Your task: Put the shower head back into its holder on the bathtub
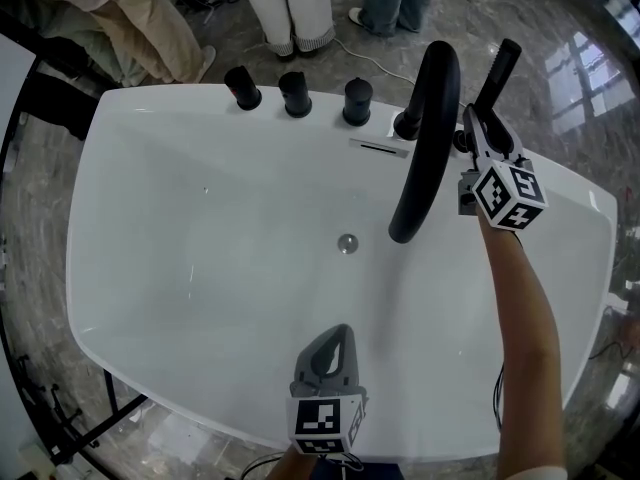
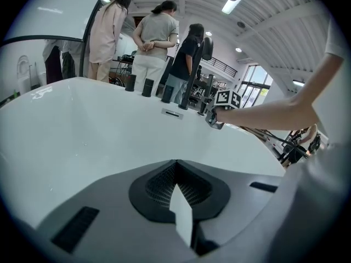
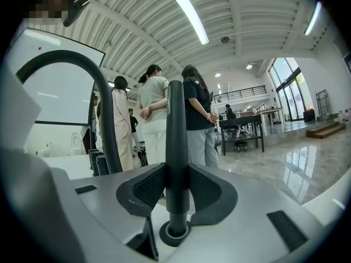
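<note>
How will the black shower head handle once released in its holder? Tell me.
Probably stiff: the shower head stands straight as a rod in the right gripper. Its smooth, slim body may slip when gripped. With its foot in the holder, it should stand upright.

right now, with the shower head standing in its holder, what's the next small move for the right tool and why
Probably ease the shower head straight down a touch. The right tool clamps it upright and its foot is already inside the holder, but a pale ring shows round the foot, so it may not be fully seated.
</note>
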A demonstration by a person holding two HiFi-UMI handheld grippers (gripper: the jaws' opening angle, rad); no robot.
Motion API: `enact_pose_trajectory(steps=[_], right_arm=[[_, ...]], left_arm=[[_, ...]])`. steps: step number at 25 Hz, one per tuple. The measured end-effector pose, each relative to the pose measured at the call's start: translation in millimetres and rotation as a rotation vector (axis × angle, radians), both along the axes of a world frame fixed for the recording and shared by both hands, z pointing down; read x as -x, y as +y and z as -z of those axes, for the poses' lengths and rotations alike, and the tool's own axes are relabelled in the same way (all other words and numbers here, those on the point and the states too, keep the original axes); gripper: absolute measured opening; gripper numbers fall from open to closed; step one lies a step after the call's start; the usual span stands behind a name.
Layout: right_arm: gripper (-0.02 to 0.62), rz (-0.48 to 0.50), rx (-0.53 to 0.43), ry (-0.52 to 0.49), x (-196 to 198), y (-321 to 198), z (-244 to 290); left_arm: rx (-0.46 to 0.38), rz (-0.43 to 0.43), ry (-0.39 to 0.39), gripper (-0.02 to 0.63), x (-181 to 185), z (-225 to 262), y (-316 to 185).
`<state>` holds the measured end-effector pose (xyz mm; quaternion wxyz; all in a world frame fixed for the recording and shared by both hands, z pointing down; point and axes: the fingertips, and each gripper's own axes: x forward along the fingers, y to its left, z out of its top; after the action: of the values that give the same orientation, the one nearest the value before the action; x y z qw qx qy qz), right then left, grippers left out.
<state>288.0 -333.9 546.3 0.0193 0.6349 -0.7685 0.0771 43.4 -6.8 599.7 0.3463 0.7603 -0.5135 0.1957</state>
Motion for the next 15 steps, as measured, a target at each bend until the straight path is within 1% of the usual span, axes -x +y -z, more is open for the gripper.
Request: enact_pose_trajectory(steps=[10,15], right_arm=[[0.137,-0.001,-0.022,-0.053,-4,7,2],[0.137,0.016,-0.015,-0.034,-2,12,-2]], left_arm=[[-0.008,0.014,0.004,-0.003,3,2,-1],[-0.003,0.016,0.002,-0.003,4,0,-1]])
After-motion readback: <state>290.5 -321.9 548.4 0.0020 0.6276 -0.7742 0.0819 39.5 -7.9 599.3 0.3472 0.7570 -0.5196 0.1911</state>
